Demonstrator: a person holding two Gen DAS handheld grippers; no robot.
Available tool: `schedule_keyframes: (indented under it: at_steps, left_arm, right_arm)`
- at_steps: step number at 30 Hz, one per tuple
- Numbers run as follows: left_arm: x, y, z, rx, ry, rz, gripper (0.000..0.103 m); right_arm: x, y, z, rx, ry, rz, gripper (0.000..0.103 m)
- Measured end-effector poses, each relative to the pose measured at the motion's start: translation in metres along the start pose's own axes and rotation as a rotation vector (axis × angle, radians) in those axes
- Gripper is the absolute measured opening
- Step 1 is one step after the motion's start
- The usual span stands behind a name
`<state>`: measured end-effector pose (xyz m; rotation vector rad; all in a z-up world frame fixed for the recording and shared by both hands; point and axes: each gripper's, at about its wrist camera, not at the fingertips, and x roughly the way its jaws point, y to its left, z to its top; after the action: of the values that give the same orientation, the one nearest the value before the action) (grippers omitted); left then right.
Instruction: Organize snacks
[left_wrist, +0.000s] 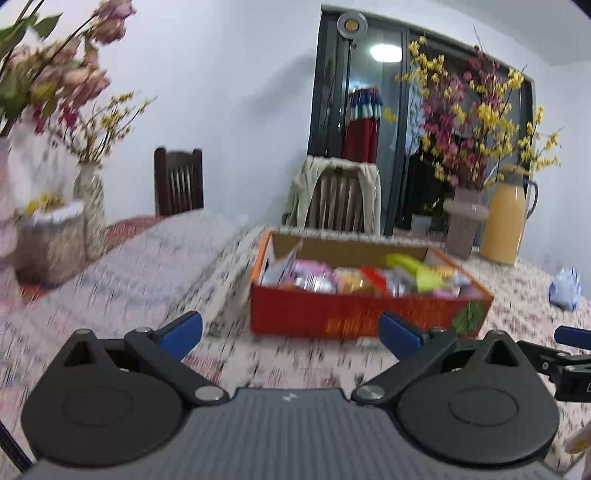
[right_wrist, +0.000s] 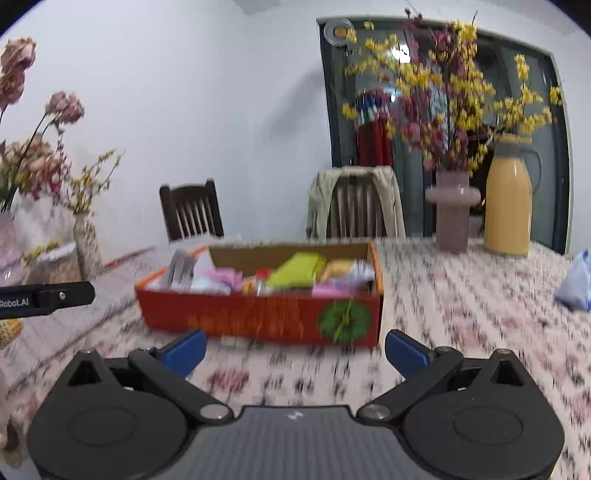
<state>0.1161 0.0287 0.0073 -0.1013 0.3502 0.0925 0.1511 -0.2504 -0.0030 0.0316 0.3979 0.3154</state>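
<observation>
A red cardboard box (left_wrist: 351, 314) (right_wrist: 258, 317) stands on the patterned tablecloth, filled with several snack packets (left_wrist: 365, 278) (right_wrist: 291, 275) in pink, yellow-green, orange and silver. My left gripper (left_wrist: 291, 334) hovers open in front of the box's near wall, nothing between its blue-tipped fingers. My right gripper (right_wrist: 295, 352) is also open and empty, a little short of the box. In the left wrist view part of the right gripper shows at the right edge; in the right wrist view the left gripper's body pokes in from the left. Both views are motion-blurred.
A pink vase (right_wrist: 452, 212) of yellow and red flowers and a yellow thermos jug (right_wrist: 508, 199) stand at the table's back right. More vases and a basket (left_wrist: 55, 240) sit at the left. A blue bag (right_wrist: 576, 280) lies far right. Two chairs (left_wrist: 179, 181) stand behind.
</observation>
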Motion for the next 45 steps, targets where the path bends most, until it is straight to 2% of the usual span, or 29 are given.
schedule_keyframes:
  at_steps: [10,17,45]
  left_arm:
    - [-0.017,0.006,-0.027,-0.010,0.057,-0.008,0.103]
    - [-0.020,0.001,-0.037,-0.013,0.086,-0.031,0.103]
    - [-0.023,0.001,-0.039,-0.019,0.088,-0.028,0.103]
  right_arm:
    - [-0.015,0.005,-0.035,0.021,0.090,0.004,0.103]
    - [-0.019,0.007,-0.038,0.022,0.096,0.005,0.103]
    - [-0.019,0.006,-0.040,0.032,0.106,-0.001,0.103]
